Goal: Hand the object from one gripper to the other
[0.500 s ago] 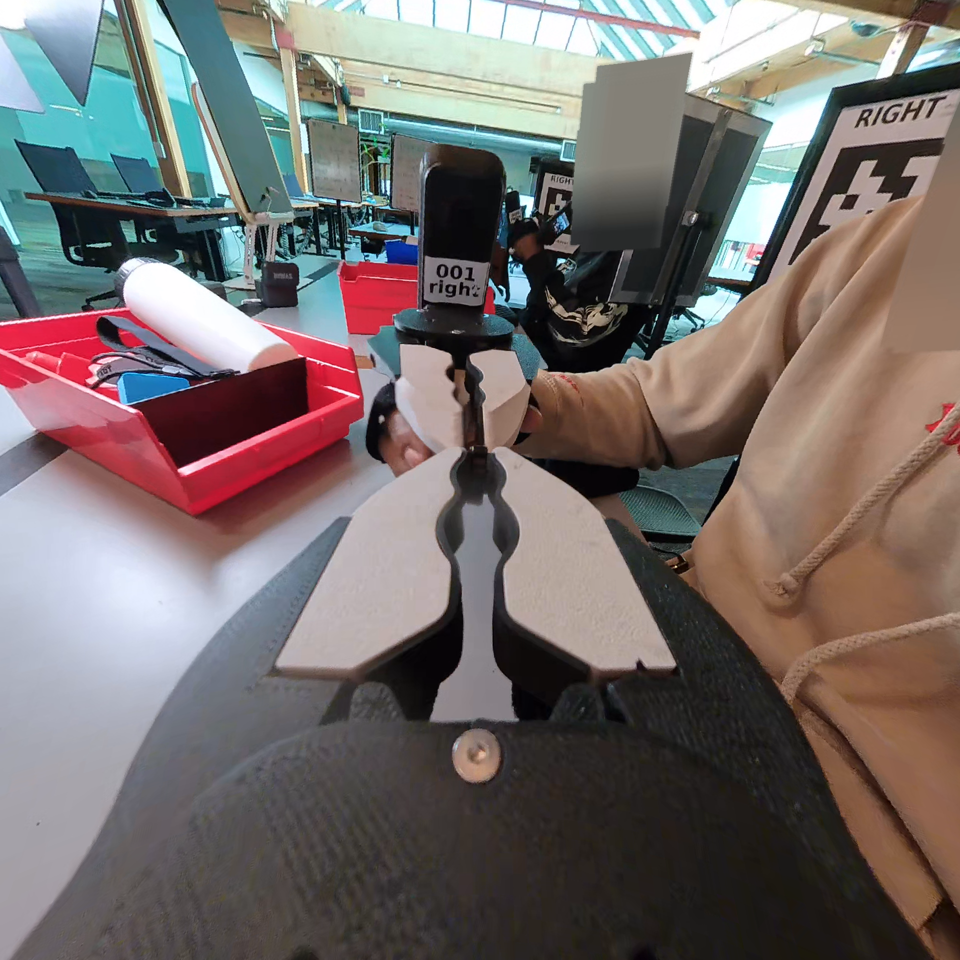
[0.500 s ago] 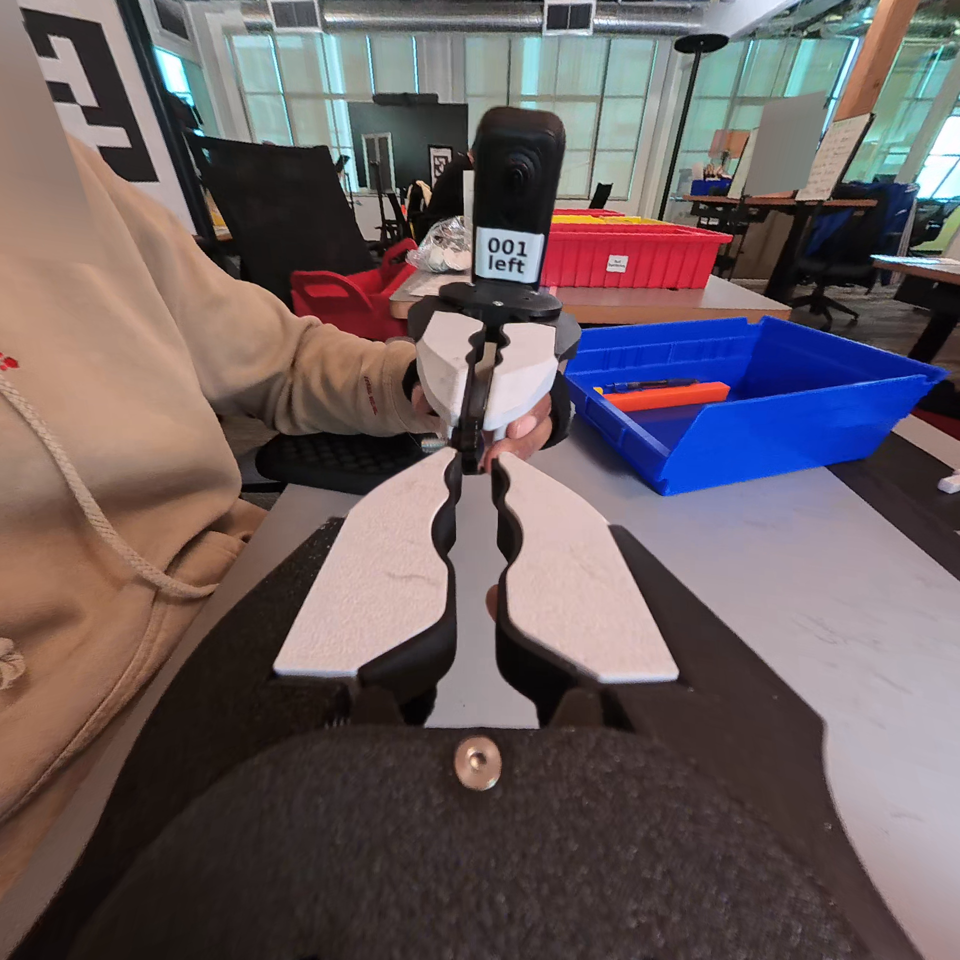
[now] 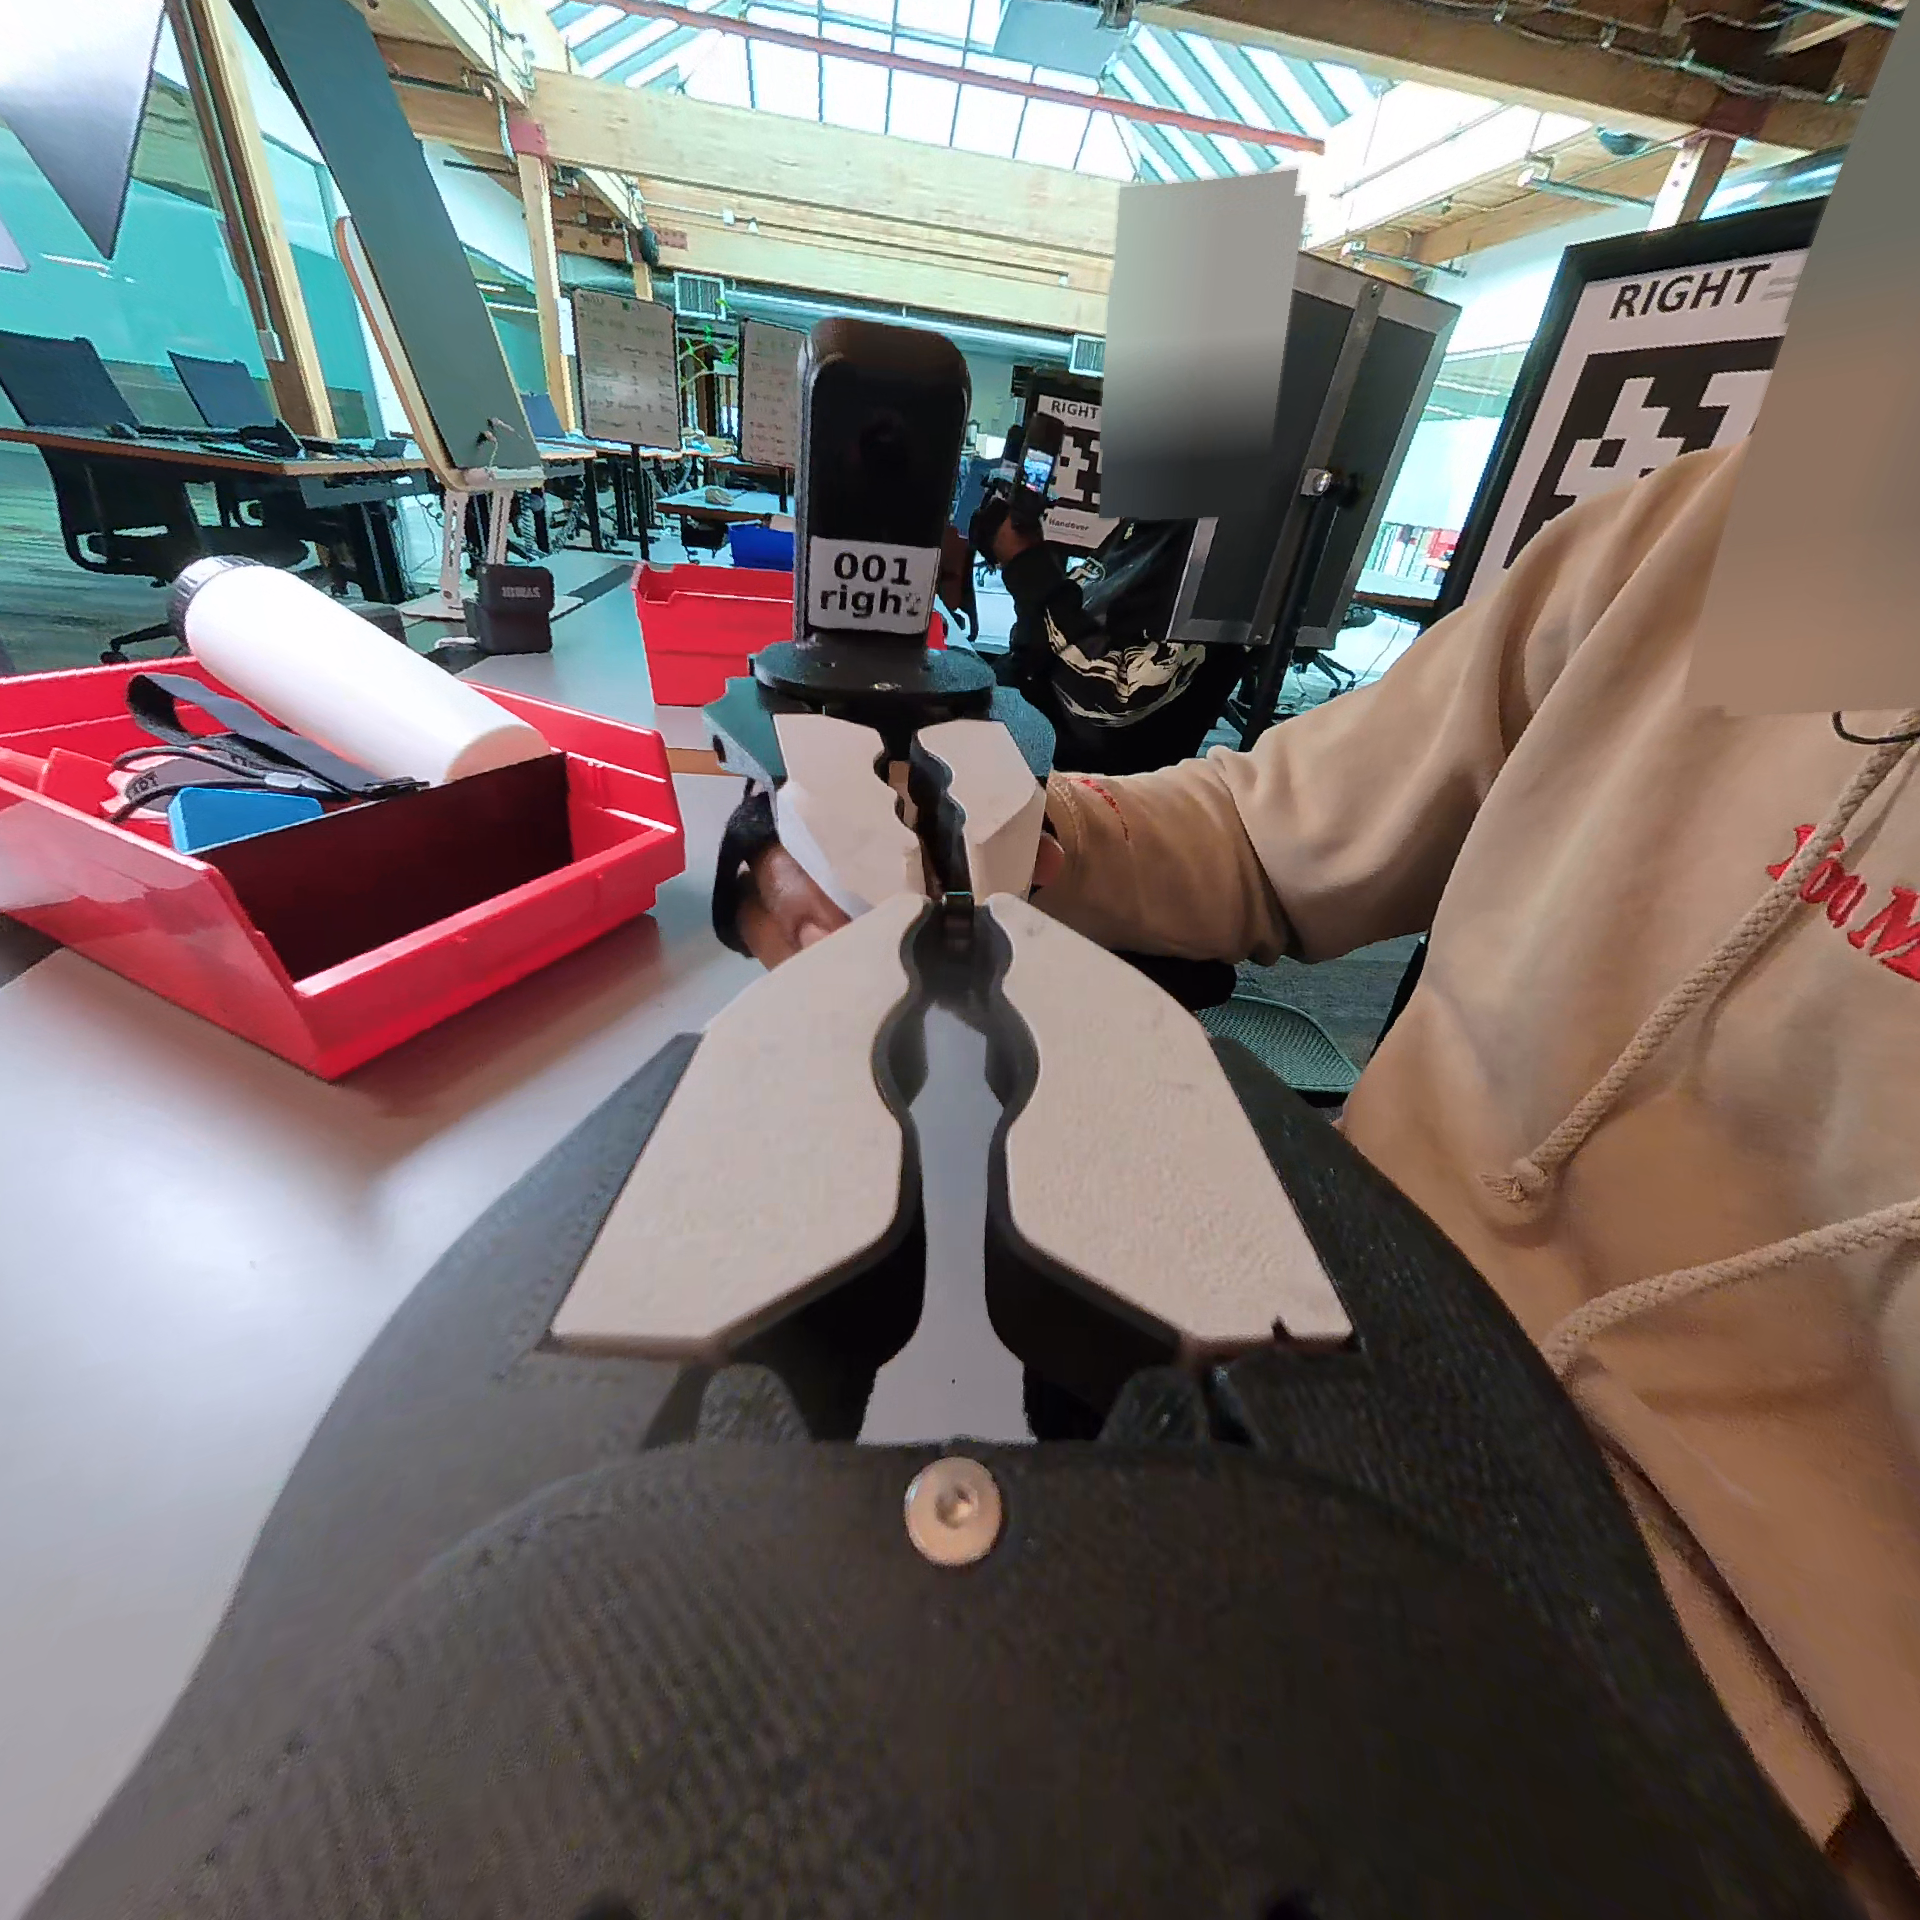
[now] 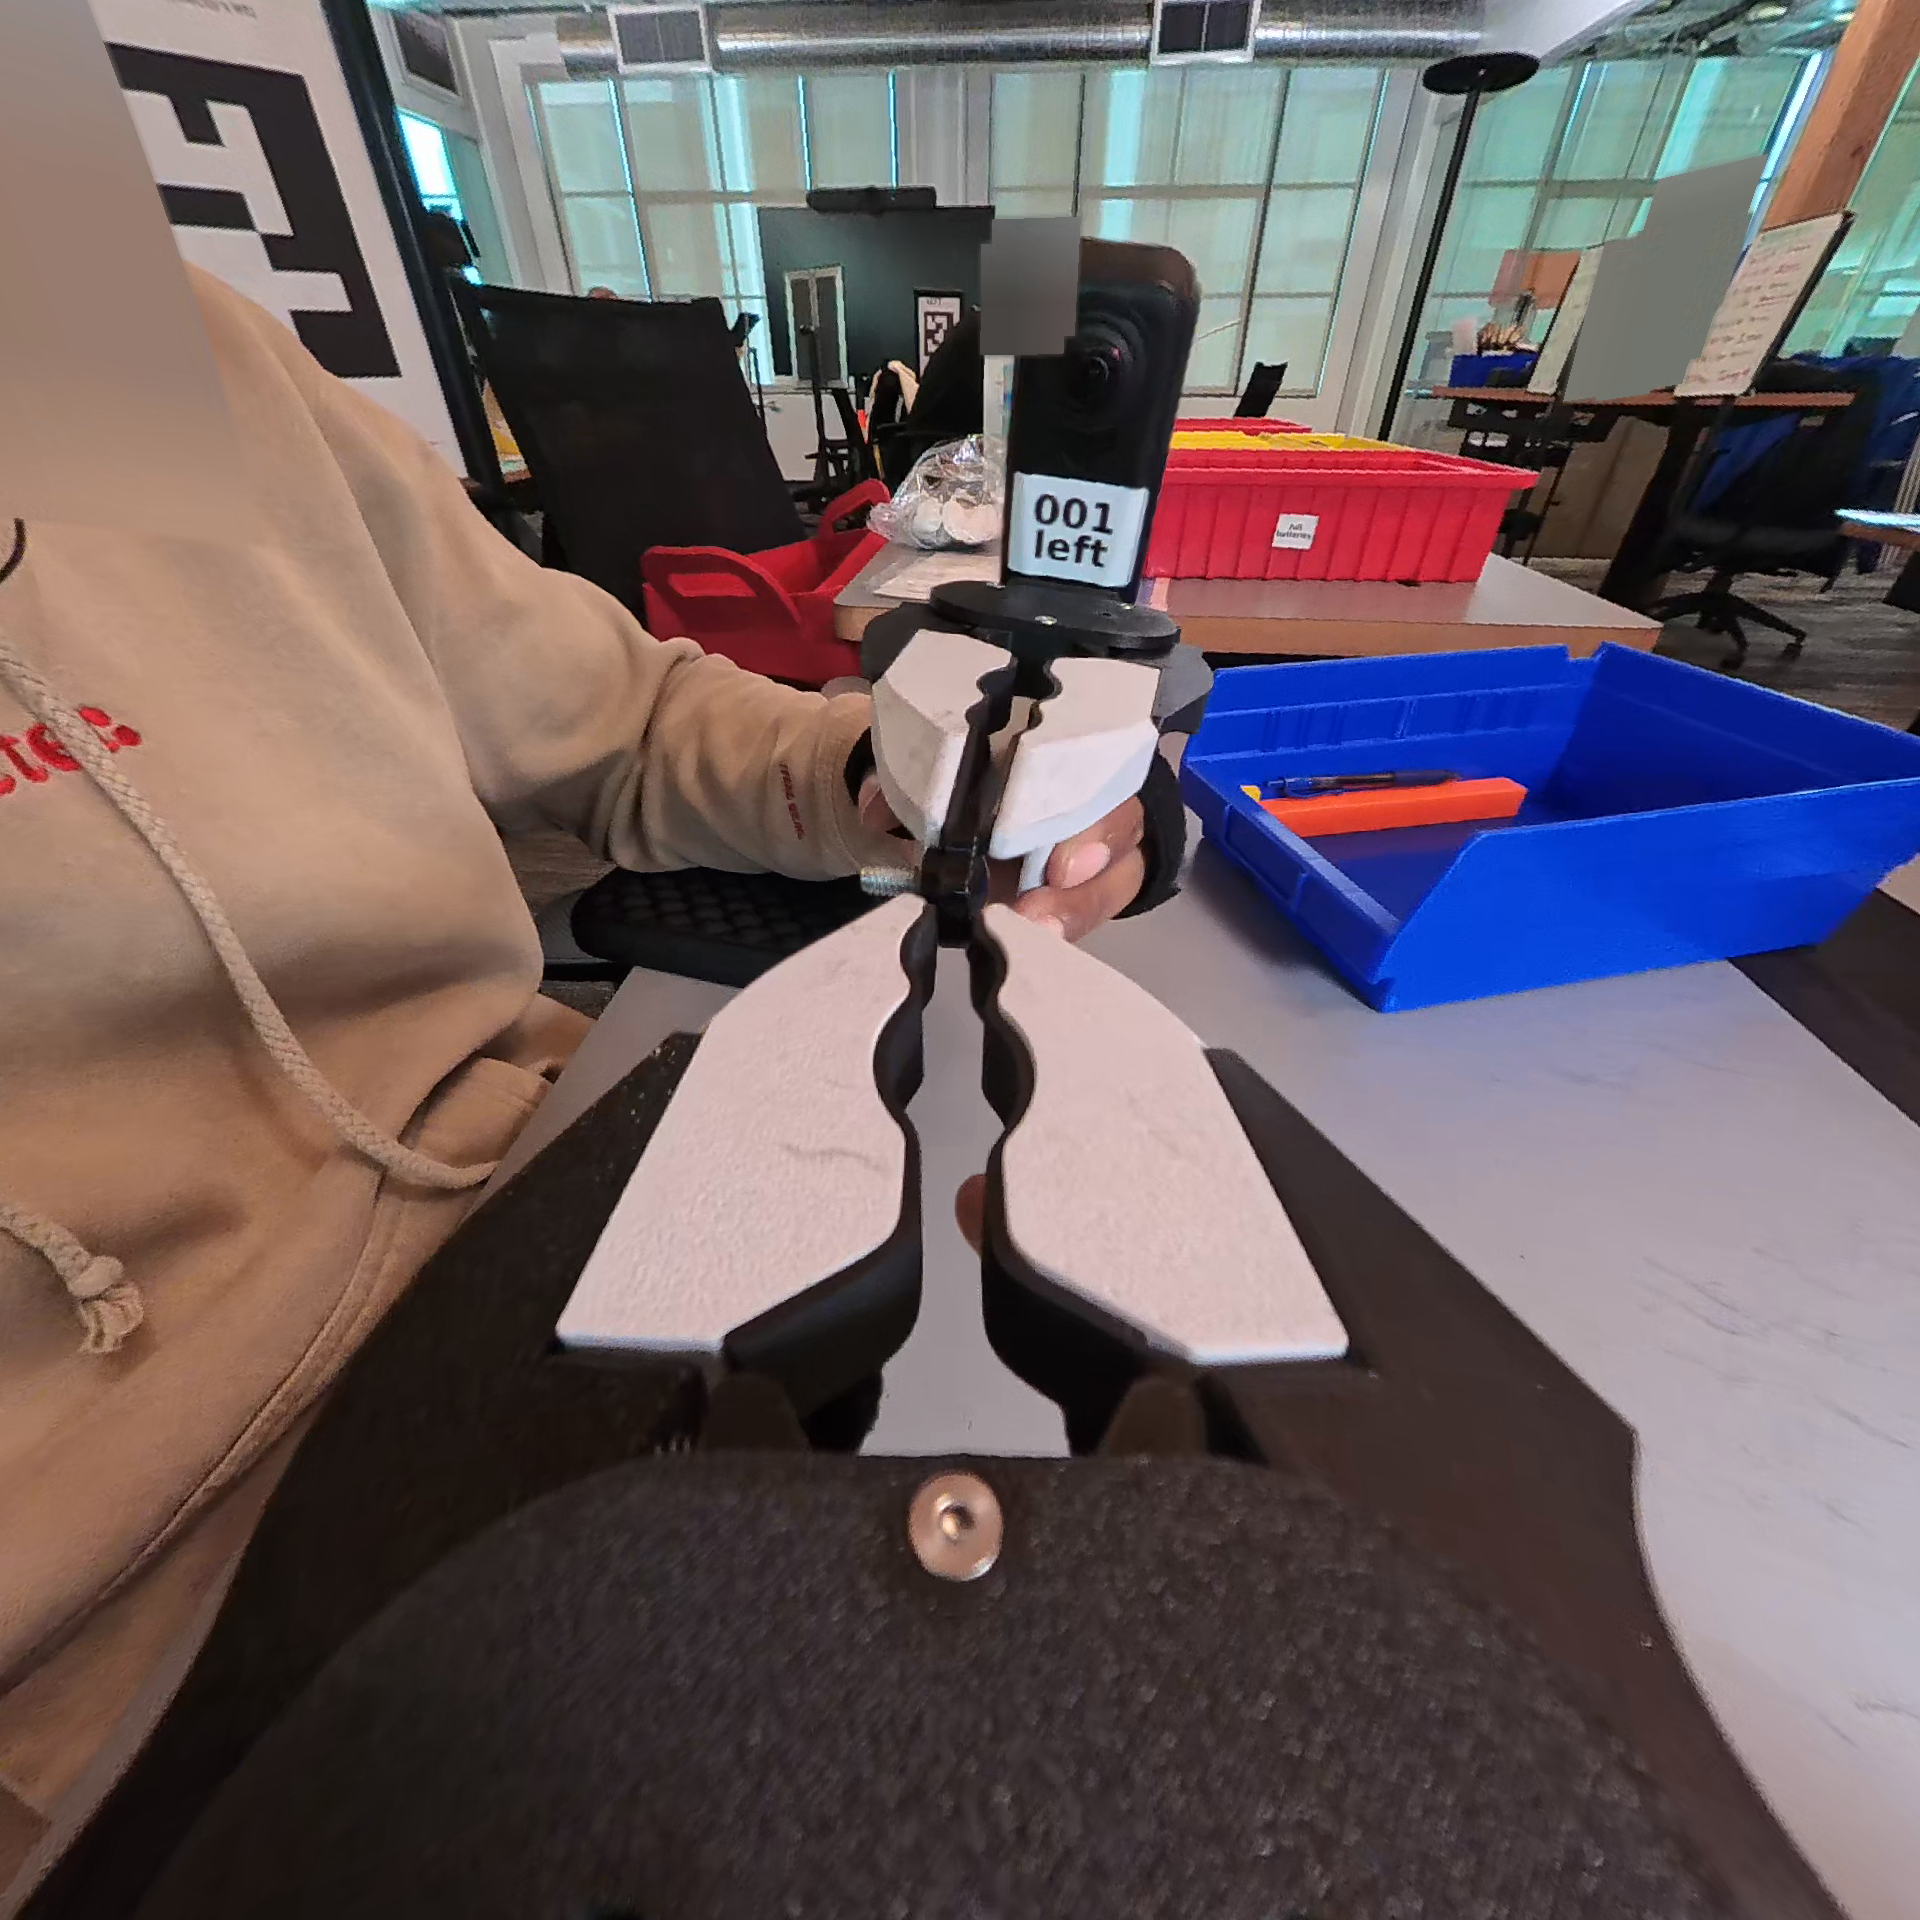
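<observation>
- Left tongs [image 3: 951, 920] and right tongs [image 4: 951, 920]: I hold them nose to nose, each narrowed to a slim slot, and both pairs of tips meet on the small black part [image 4: 951, 878]. I judge both to be clamped on it. Which pair carries the weight I cannot tell.
- Small black part: it sits exactly where the two sets of tips meet, lifted clear above the table [image 3: 208, 1247]. Its shape is mostly hidden by the tips.
- Silver threaded stud [image 4: 883, 883]: it juts sideways from the part toward my body, outside both grips. I judge the tips were set on the black body because a round thread would roll between flat pads.
- Alignment: each pair of tongs approaches the part from the opposite end, so neither blocks the other's hold. The left pair looks tilted a little about the part, which may mean the two grips are not square to each other.
- Step in hand: the overlap of the handover, with both holds on. I judge that the giving pair should open only once the receiving pair is firm, since the part hangs over bare table.
- Red bin [image 3: 468, 997]: beyond the part on the right tongs' side, away from my body, holding a white bottle [image 3: 343, 675].
- Blue bin [image 4: 1558, 935]: beyond the part on the left tongs' side, holding an orange block [image 4: 1392, 805].
</observation>
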Action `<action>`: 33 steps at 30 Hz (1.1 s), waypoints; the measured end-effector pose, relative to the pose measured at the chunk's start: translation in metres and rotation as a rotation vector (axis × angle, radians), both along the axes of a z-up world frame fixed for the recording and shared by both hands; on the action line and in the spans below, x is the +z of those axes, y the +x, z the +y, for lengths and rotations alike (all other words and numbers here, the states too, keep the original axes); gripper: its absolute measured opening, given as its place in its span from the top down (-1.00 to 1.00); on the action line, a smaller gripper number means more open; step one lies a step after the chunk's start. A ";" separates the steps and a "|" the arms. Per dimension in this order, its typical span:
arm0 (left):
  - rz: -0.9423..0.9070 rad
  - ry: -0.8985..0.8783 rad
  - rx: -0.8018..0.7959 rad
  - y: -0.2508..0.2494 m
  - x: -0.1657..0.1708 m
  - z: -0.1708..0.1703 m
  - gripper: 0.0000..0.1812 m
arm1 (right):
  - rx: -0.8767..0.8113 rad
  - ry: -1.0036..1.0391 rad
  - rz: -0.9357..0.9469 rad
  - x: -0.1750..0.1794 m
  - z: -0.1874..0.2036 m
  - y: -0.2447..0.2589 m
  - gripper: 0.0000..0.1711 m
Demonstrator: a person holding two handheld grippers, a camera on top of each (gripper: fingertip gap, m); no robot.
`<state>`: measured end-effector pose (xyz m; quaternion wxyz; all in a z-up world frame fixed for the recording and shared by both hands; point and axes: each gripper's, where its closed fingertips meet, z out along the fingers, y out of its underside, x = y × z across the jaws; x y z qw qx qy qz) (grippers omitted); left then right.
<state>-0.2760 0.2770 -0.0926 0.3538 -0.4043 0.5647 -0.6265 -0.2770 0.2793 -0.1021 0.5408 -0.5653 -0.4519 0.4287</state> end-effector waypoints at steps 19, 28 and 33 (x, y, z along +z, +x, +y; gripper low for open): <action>0.266 0.189 0.029 0.005 -0.042 -0.002 0.93 | -0.057 0.058 -0.382 -0.035 -0.001 0.006 0.94; 0.051 0.073 0.016 0.001 -0.007 -0.004 0.94 | -0.028 0.020 -0.098 -0.006 0.002 0.008 0.83; 0.020 0.059 0.006 0.000 -0.002 -0.005 0.94 | 0.006 0.013 -0.067 -0.001 -0.004 0.004 0.95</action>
